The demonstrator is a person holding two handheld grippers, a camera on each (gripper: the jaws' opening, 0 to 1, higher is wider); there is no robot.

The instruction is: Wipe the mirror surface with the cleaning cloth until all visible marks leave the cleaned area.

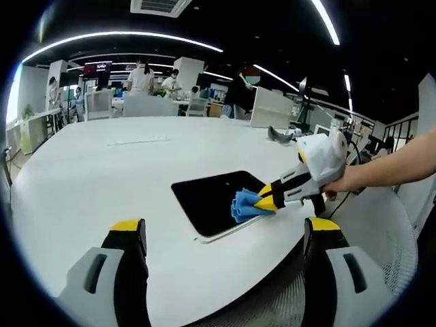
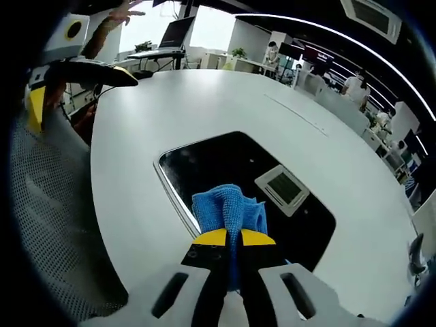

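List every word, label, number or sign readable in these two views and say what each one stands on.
None can be read.
Red-lit screen at the far end of the room, left gripper view: bright marks, too small and blurred to read.
Mirror, blue cleaning cloth, white table: no print visible.
The pale rectangle in the mirror is a reflected ceiling vent, not a label.

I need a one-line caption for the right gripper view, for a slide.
Right gripper, shut on a blue cleaning cloth, presses it onto the dark mirror lying on a white table.
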